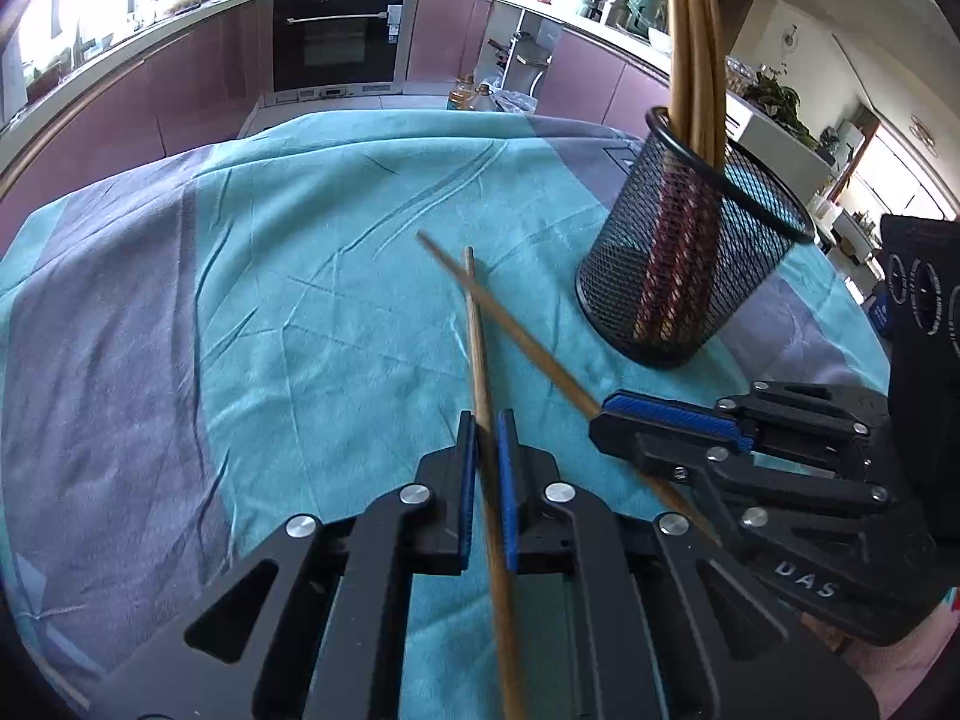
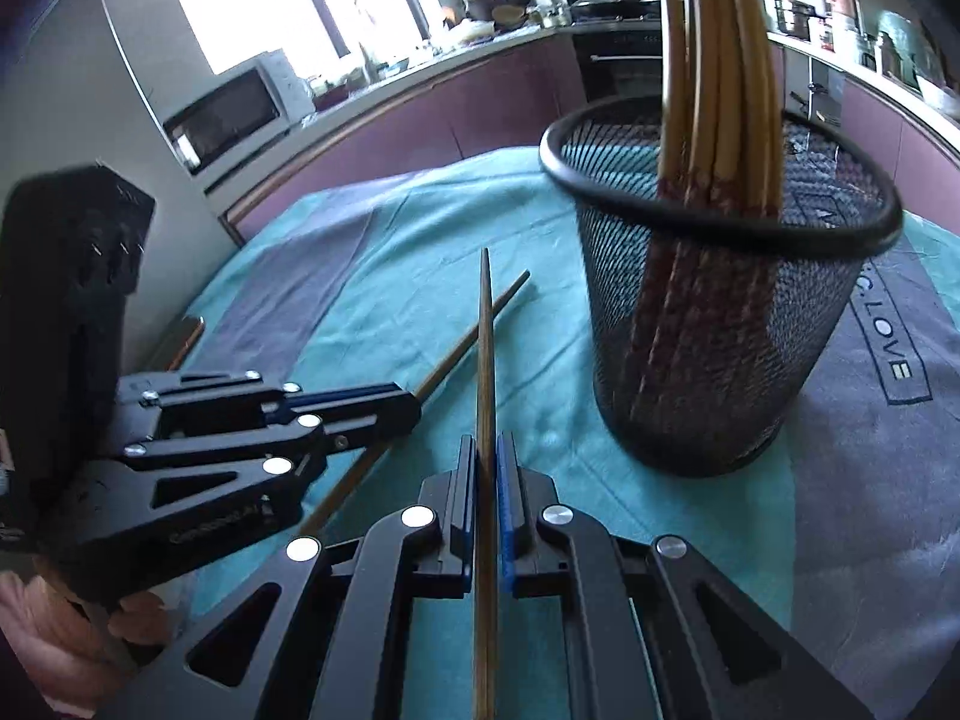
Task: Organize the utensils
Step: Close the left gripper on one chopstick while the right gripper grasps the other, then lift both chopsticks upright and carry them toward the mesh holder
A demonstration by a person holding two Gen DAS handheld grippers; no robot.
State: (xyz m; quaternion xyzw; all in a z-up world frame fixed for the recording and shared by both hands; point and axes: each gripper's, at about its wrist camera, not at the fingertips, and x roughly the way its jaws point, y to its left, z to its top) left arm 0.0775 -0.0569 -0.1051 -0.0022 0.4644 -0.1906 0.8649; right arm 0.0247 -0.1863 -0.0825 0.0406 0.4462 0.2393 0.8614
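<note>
My left gripper (image 1: 486, 420) is shut on a brown wooden chopstick (image 1: 477, 324) that points forward over the teal cloth. My right gripper (image 2: 487, 441) is shut on a second chopstick (image 2: 485, 324). The two sticks cross near their tips. Each gripper shows in the other's view: the right gripper (image 1: 603, 414) at the right in the left wrist view, the left gripper (image 2: 414, 411) at the left in the right wrist view. A black mesh cup (image 1: 690, 264) holding several chopsticks stands to the right, close ahead in the right wrist view (image 2: 714, 324).
The table is covered by a teal and grey cloth (image 1: 270, 300). Purple kitchen cabinets with an oven (image 1: 339, 39) lie beyond the far edge. A microwave (image 2: 234, 111) sits on the counter at the left.
</note>
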